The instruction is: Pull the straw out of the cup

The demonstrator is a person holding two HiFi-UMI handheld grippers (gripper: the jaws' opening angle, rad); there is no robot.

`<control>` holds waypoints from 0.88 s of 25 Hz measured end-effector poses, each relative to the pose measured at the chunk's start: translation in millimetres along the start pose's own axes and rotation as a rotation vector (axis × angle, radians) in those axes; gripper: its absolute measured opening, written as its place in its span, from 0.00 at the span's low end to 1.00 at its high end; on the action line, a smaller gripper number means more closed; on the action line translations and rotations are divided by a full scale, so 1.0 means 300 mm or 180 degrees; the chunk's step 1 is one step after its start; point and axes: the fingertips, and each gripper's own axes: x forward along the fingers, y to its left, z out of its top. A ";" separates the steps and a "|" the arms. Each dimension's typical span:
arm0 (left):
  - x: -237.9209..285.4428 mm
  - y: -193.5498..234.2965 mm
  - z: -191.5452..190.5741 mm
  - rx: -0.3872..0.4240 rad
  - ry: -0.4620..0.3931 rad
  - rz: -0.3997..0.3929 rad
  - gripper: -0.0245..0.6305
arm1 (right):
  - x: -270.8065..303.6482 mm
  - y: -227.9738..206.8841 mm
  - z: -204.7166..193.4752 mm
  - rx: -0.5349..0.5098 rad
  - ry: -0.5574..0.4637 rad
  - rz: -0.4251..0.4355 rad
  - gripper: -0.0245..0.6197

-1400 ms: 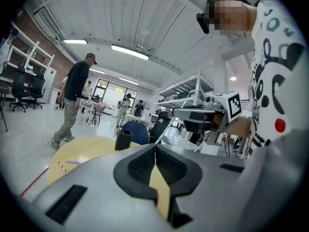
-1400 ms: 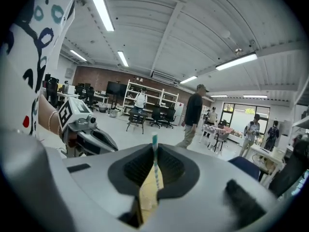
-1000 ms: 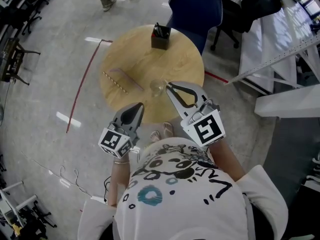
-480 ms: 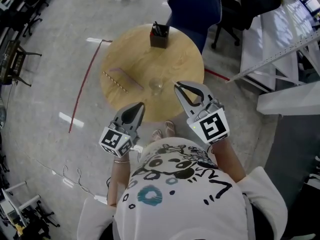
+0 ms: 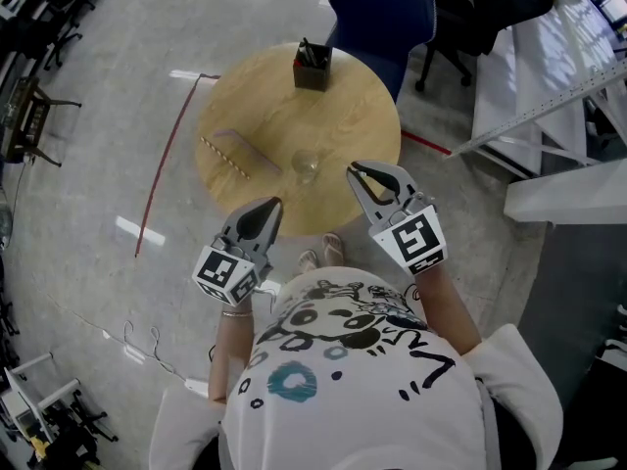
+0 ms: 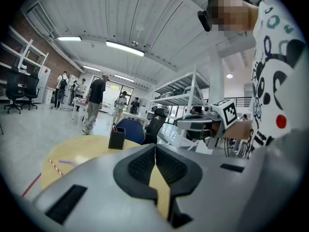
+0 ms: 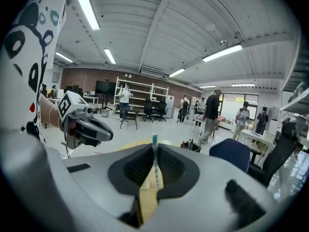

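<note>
A clear cup (image 5: pixel 306 167) stands on the round wooden table (image 5: pixel 362 116) near its front edge; no straw shows in it. My right gripper (image 5: pixel 357 173) hangs off the table's front right, apart from the cup. In the right gripper view it (image 7: pixel 154 154) is shut on a teal-and-white striped straw (image 7: pixel 155 164) that stands upright between the jaws. My left gripper (image 5: pixel 265 211) is in front of the table, shut with nothing in it (image 6: pixel 155 151). The cup is hidden in both gripper views.
A red-striped straw (image 5: pixel 225 158) and a purple straw (image 5: pixel 241 143) lie on the table's left half. A black pen holder (image 5: pixel 313 67) stands at the far edge, a blue chair (image 5: pixel 384 13) behind it. People walk in the room beyond.
My right gripper has drawn to the right and back from the cup, the straw still in it. The left gripper has stayed where it was.
</note>
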 end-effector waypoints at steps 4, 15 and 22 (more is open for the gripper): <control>0.004 0.007 0.001 -0.0003 0.0007 0.0006 0.06 | 0.013 -0.003 -0.039 0.0068 0.0038 0.0019 0.10; 0.008 0.018 -0.005 -0.0035 0.0029 0.0039 0.06 | 0.037 0.015 -0.134 0.0176 0.0166 0.0097 0.10; -0.003 0.017 -0.012 -0.0055 0.0050 0.0051 0.06 | 0.047 0.030 -0.171 0.0173 0.0239 0.0106 0.10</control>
